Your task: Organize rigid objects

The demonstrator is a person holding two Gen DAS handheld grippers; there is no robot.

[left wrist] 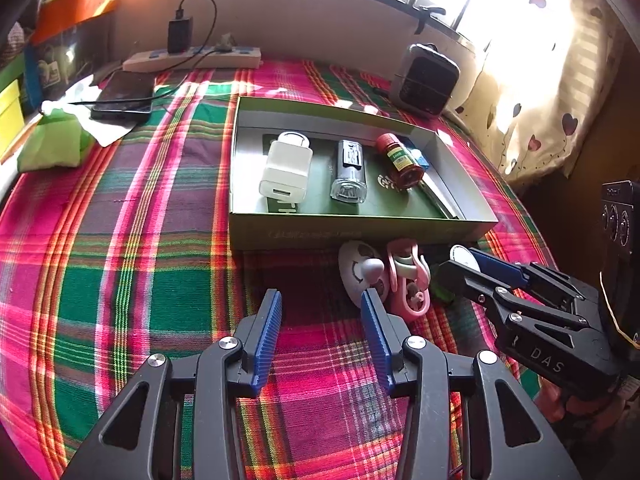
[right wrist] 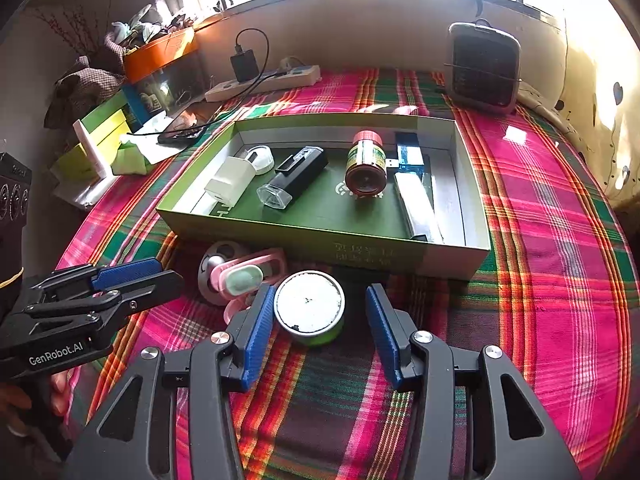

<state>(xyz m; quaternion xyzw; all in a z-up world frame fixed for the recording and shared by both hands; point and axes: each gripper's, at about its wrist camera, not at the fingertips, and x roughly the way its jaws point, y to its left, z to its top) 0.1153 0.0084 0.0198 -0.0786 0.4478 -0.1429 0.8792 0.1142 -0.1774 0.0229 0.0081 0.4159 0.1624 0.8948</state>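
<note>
A green open box (right wrist: 288, 236) (left wrist: 360, 232) on the plaid cloth holds a white charger (right wrist: 230, 180) (left wrist: 286, 168), a black lighter-like item (right wrist: 294, 176) (left wrist: 349, 172), a red-capped bottle (right wrist: 366, 166) (left wrist: 400, 158) and a silver strip (right wrist: 416, 200). In front of the box lie a round white-lidded green tin (right wrist: 309, 306) (left wrist: 464, 258), a pink-and-mint clip (right wrist: 244, 276) (left wrist: 408, 276) and a grey-white round gadget (right wrist: 216, 264) (left wrist: 362, 270). My right gripper (right wrist: 320, 320) is open, with the tin between its fingers, against the left one. My left gripper (left wrist: 322, 324) is open and empty, just left of the gadget.
A power strip (left wrist: 192, 58) with a black charger, a phone (left wrist: 124, 96) and green boxes (right wrist: 100, 136) sit at the back left. A grey heater (right wrist: 484, 66) stands at the back right. A curtain (left wrist: 552, 80) hangs on the right.
</note>
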